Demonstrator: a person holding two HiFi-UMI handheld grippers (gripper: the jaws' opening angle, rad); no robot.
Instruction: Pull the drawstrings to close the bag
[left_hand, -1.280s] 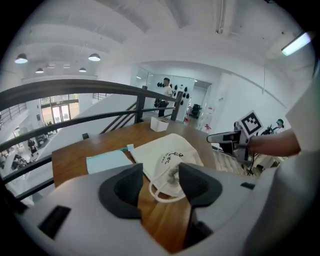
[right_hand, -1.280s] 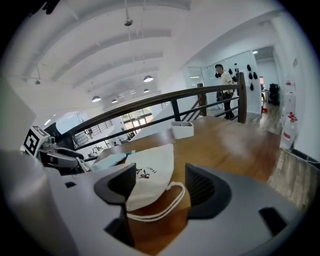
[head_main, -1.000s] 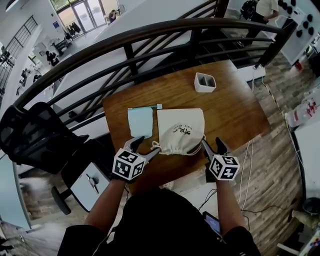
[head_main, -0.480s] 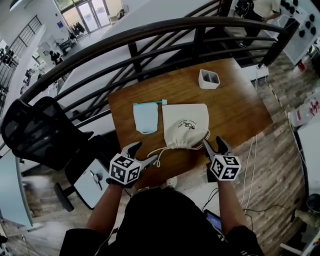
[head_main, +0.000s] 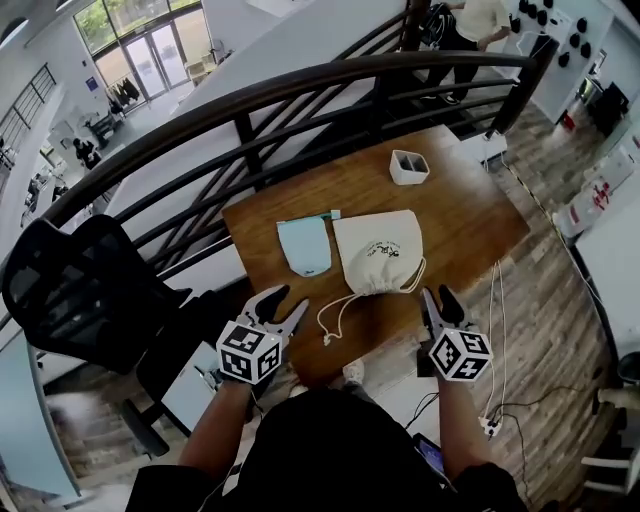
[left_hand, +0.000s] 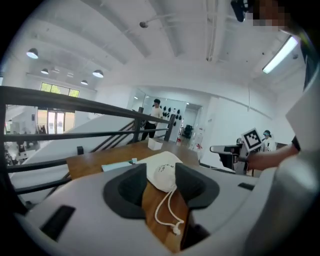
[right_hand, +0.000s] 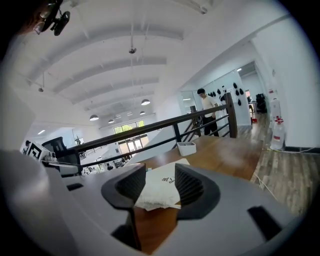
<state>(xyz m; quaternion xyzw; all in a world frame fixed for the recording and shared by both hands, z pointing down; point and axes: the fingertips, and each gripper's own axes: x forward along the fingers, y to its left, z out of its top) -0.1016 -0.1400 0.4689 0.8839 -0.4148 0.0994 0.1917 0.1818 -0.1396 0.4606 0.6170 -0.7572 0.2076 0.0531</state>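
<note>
**Both grippers clear of the bag, near edge of the surface.** The left gripper (head_main: 285, 303) and right gripper (head_main: 440, 300) hang over the near edge of the wooden surface (head_main: 470, 225). Each has just been closing, and its fingers (left_hand: 127, 189) now stand partly spread with nothing pinched. In both gripper views only wood and cloth show in the gap, well ahead of the fingertips.

The cream drawstring bag (head_main: 378, 250) lies flat ahead of and between the two pairs of fingers, apart from both. Its gathered mouth is turned toward them, presumably so each cord can be drawn outward to its own side. The neck appears cinched, so the closing pull is judged largely done.

The left drawstring (head_main: 335, 318) trails slack from the mouth toward the left fingers, its knotted end nearest them. The right drawstring (head_main: 420, 272) loops close along the bag's side, ahead of the right fingers.

A pale blue pouch (head_main: 305, 245) lies just beside the bag, beyond the left fingers. A white two-compartment holder (head_main: 408, 166) stands farthest from both.

**Markings.** The bag carries a small dark print with a line of text, too small to read. Each gripper's cube bears black-and-white square markers.
</note>
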